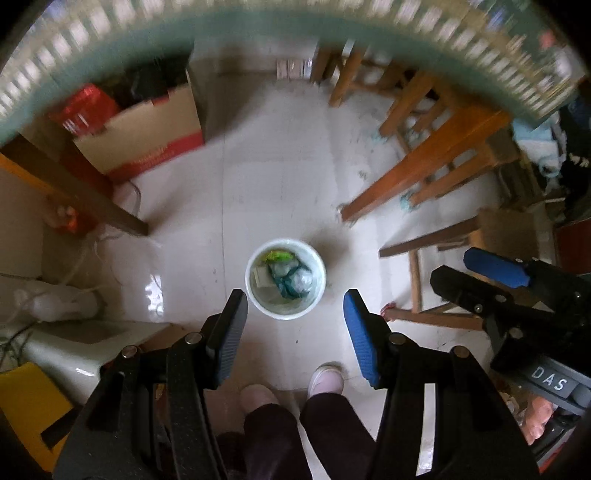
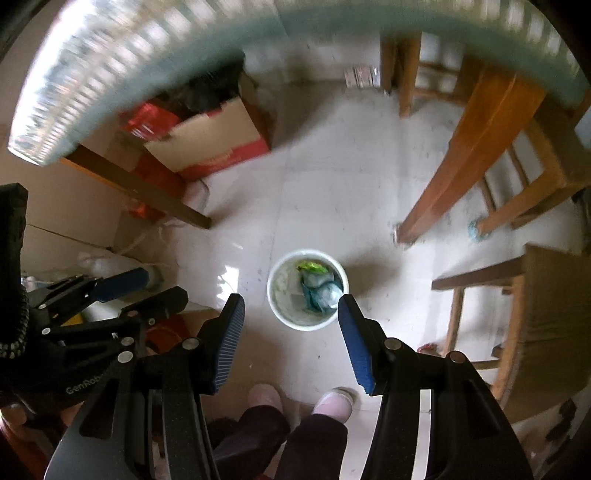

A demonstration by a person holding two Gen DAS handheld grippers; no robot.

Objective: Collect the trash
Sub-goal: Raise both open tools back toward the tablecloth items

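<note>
A white trash bucket [image 1: 286, 314] stands on the pale tiled floor below both grippers; it also shows in the right wrist view [image 2: 306, 324]. It holds crumpled teal and clear plastic [image 1: 293, 280] and a green scrap [image 2: 312, 266]. My left gripper [image 1: 295, 301] is open and empty, high above the bucket. My right gripper [image 2: 291, 304] is open and empty, also high above it. The right gripper shows at the right edge of the left wrist view [image 1: 480, 269]. The left gripper shows at the left of the right wrist view [image 2: 147, 286].
A table edge with a teal rim [image 1: 258, 33] curves overhead. Wooden table legs and chairs [image 1: 424, 162] stand to the right. A cardboard box with red bags [image 1: 147, 136] sits at the left. The person's feet in pink slippers [image 1: 325, 378] are just below the bucket.
</note>
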